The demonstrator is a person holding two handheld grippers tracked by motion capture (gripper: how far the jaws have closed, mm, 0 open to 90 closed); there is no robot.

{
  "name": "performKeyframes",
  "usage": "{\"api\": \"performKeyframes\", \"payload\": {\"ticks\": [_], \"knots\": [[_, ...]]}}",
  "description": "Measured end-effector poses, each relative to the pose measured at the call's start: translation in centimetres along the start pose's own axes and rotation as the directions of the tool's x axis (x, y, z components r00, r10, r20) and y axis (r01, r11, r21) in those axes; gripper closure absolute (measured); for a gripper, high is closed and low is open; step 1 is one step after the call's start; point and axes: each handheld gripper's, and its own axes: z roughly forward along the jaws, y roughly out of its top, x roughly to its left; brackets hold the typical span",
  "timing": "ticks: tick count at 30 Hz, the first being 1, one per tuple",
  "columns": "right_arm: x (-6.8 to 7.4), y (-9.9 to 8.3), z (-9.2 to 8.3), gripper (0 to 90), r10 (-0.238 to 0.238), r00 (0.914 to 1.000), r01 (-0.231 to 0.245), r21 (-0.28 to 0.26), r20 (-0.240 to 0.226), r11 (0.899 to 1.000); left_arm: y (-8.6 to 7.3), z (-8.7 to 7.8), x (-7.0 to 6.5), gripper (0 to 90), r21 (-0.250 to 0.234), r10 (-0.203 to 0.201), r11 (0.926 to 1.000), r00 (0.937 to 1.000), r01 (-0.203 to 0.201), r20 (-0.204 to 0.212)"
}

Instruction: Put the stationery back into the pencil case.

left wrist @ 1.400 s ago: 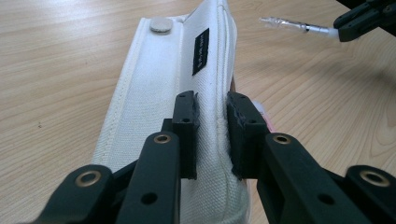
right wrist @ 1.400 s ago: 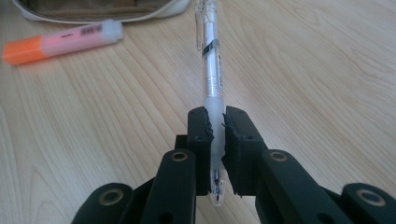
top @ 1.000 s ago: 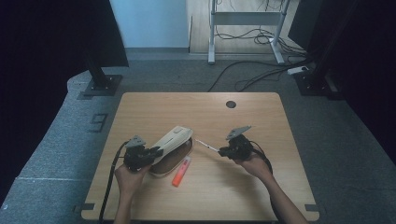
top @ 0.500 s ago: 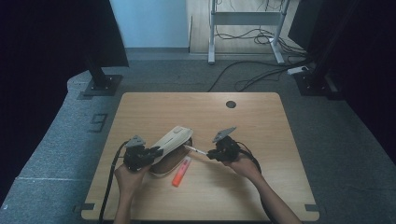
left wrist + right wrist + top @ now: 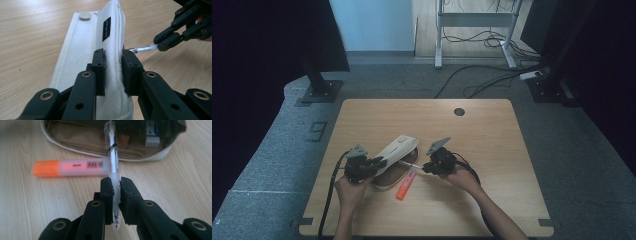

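The flap of the white pencil case (image 5: pixel 85 50) is clamped by the left gripper (image 5: pixel 113 65). A clear pen (image 5: pixel 112 157) is gripped by the right gripper (image 5: pixel 114 187), its far end pointed at 12 o'clock into the case opening, above an orange highlighter (image 5: pixel 70 168) on the desk (image 5: pixel 37 207).

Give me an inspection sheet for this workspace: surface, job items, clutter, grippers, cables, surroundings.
Surface: wooden table with a round hole near the far edge.
Job's things: white pencil case, flap lifted, an eraser inside; clear pen pointing into the opening; orange highlighter lying on the table in front of the case.
Clutter: nothing seen.
Grippers: left hand-held gripper shut on the case's flap; right hand-held gripper shut on the pen.
Cables: a black cable trails from the left gripper; more cables lie on the floor beyond the table.
Surroundings: grey carpet, dark stands, a metal frame.
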Motion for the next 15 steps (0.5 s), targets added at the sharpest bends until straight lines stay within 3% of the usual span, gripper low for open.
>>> {"api": "performKeyframes", "payload": {"ticks": [15], "knots": [[1.2,3.4,3.2,79.5,-0.064,0.9979,0.064,0.014,0.01,0.998,0.0,0.1,0.0,74.1,0.001,-0.001,1.0,1.0,0.001,0.007]]}}
